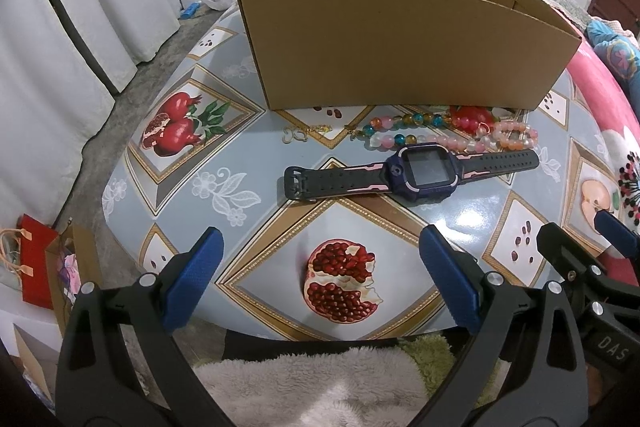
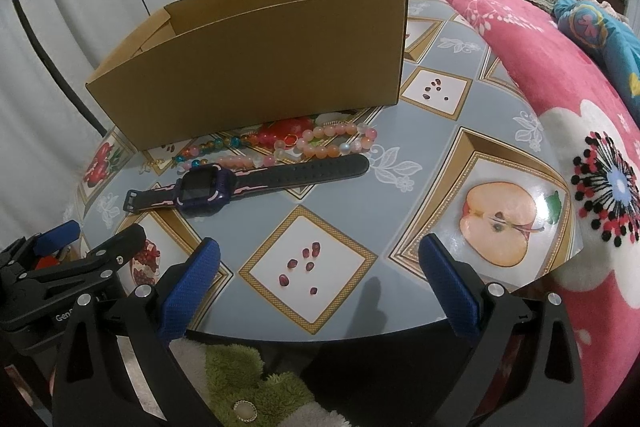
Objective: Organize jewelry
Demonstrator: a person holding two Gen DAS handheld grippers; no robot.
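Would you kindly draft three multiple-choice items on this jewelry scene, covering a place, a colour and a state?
1. Where does the purple-and-black smartwatch lie?
A. inside the box
B. on the tablecloth, in front of the box
C. on the blanket

2. What colour are the pads of the left tongs?
A. blue
B. red
C. white

3. How are the right tongs?
A. shut on the watch
B. shut on beads
C. open, holding nothing

Answers:
1 B, it lies flat before the open brown cardboard box, near the pink bead strands.
2 A, both pads show blue.
3 C, the jaws are spread over bare fruit-print tablecloth.
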